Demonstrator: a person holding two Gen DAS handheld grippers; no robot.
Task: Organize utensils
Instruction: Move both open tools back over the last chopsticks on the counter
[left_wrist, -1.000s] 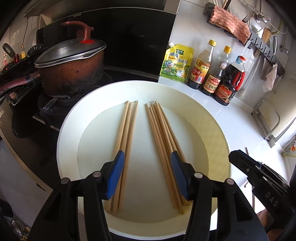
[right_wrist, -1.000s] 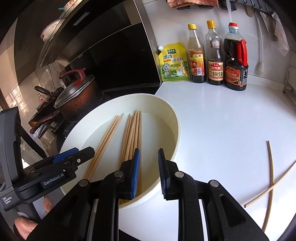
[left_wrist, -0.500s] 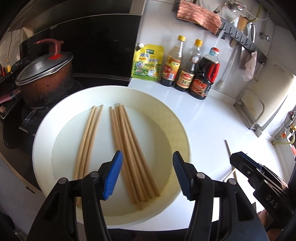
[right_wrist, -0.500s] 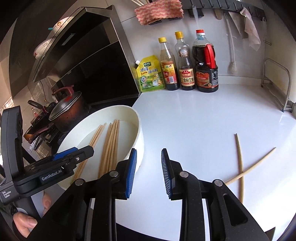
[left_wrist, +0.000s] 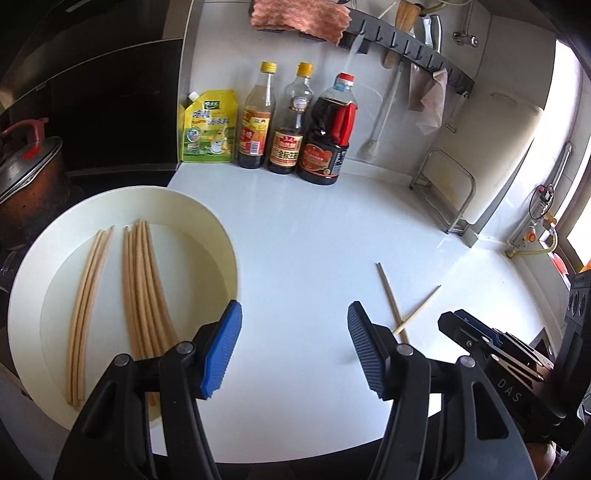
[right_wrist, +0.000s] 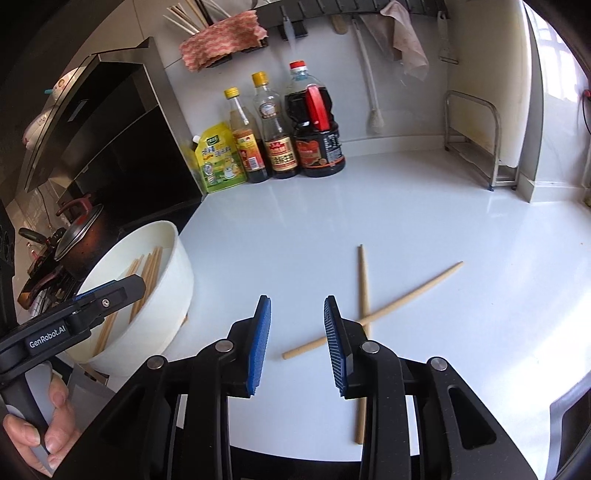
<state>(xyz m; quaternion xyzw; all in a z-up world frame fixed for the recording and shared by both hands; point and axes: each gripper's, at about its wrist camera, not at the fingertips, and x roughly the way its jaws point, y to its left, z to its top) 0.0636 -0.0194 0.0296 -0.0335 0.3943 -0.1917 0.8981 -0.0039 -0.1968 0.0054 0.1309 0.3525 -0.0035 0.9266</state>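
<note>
A white round basin (left_wrist: 229, 236) sits at the counter's left edge and holds several wooden chopsticks (left_wrist: 144, 288) in two bundles; it also shows in the right wrist view (right_wrist: 177, 280). Two loose chopsticks (right_wrist: 406, 295) lie crossed on the white counter, also in the left wrist view (left_wrist: 391, 299). My left gripper (left_wrist: 293, 347) is open and empty, above the counter just right of the basin. My right gripper (right_wrist: 297, 343) is open and empty, just left of the crossed chopsticks, its right finger overlapping them in view.
Three sauce bottles (left_wrist: 288, 122) and a yellow-green pouch (left_wrist: 208, 127) stand at the back wall. A metal rack (right_wrist: 476, 140) stands at the back right. A pot (right_wrist: 79, 240) sits on the stove to the left. Utensils and cloths hang on a wall rail (left_wrist: 406, 40).
Both grippers have swung right, away from the basin toward the open counter. The crossed chopsticks now lie close to my right gripper. Both stay open and empty.
</note>
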